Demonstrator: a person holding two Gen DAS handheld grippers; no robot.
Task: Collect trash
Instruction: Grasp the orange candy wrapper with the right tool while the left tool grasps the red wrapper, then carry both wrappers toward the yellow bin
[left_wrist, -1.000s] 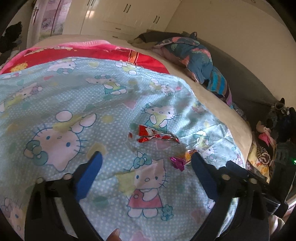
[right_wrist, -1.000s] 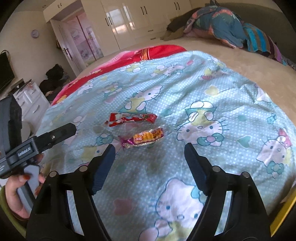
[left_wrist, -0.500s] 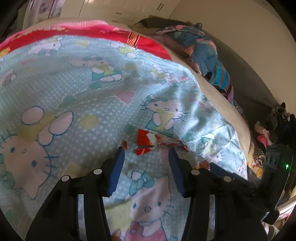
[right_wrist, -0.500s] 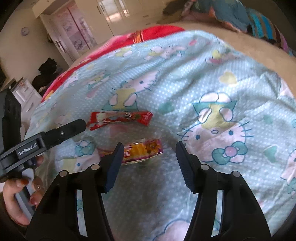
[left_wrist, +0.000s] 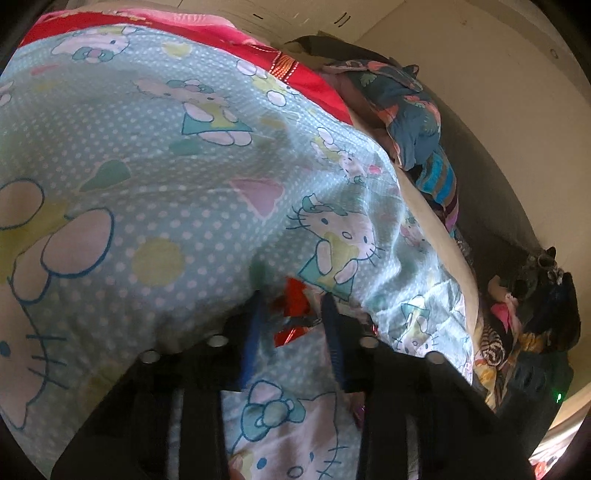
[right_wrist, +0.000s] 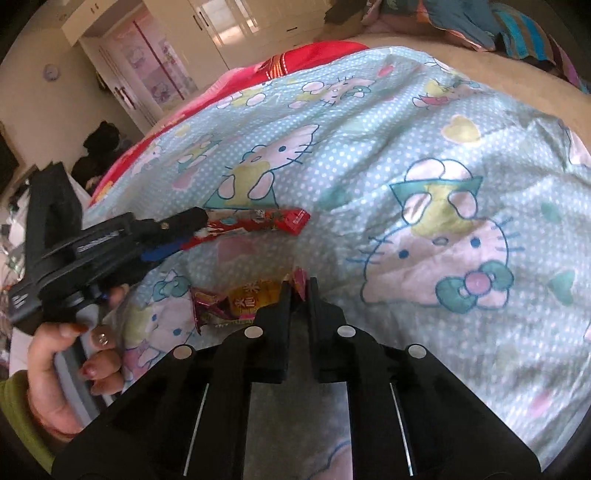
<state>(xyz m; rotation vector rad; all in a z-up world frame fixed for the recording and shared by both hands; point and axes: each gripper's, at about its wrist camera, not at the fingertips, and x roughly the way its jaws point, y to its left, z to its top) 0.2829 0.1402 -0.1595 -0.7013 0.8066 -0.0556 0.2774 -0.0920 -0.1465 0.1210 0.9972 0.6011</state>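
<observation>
A long red wrapper (right_wrist: 255, 223) lies on the Hello Kitty blanket (right_wrist: 369, 155). My left gripper (left_wrist: 293, 306) has its blue-padded jaws narrowed around the wrapper's left end (left_wrist: 293, 301); it also shows in the right wrist view (right_wrist: 173, 236). My right gripper (right_wrist: 299, 286) is shut on the right end of a magenta and yellow snack wrapper (right_wrist: 240, 299), which lies just nearer on the blanket.
The blanket covers a bed with a red cover (right_wrist: 306, 59) at the far side. Folded blue clothes (left_wrist: 413, 122) lie at the bed's far right. Toys and bags (left_wrist: 517, 325) crowd the floor to the right. Wardrobes (right_wrist: 229, 29) stand behind.
Both grippers moved forward and down onto the wrappers and closed from wide open. The left closed around the red wrapper, the right onto the magenta and yellow one.
</observation>
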